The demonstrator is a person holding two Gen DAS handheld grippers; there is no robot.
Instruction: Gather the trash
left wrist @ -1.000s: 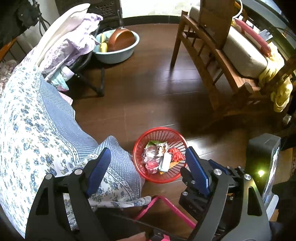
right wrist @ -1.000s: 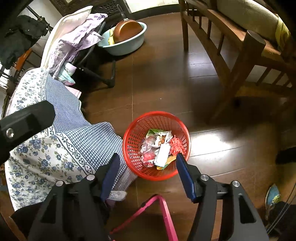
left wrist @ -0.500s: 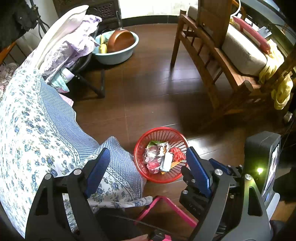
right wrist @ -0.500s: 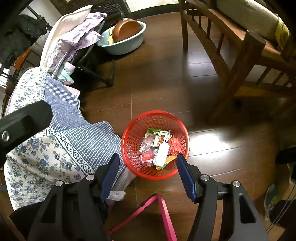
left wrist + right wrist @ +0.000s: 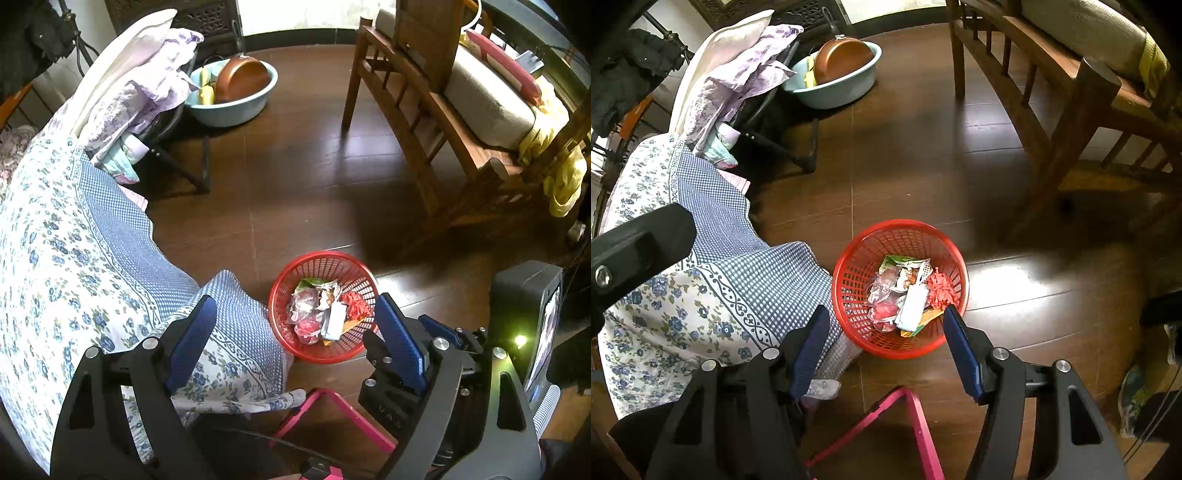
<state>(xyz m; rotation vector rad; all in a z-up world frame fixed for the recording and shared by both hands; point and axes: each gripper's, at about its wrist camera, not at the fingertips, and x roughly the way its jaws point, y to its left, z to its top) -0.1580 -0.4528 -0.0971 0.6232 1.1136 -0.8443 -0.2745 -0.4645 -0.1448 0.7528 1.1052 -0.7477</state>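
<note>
A red mesh basket (image 5: 354, 266) stands on the dark wood floor and also shows in the right wrist view (image 5: 857, 273). It holds crumpled wrappers (image 5: 321, 314), which also show in the right wrist view (image 5: 905, 291): clear plastic, a white packet, a green packet and something red and frilly. My left gripper (image 5: 291, 328) is open and empty, high above the floor, with the basket between its blue pads. My right gripper (image 5: 884, 339) is open and empty above the basket's near rim.
A bed with a blue floral cover (image 5: 74, 258) lies at the left, its corner touching the basket. A wooden bench (image 5: 461, 122) stands at the right. A light blue basin with a brown pan (image 5: 236, 92) sits at the back. A pink metal frame (image 5: 916, 424) is below.
Both grippers have risen and drawn back slightly, so the basket sits a little lower and smaller in the left view. Both stay open and empty.
</note>
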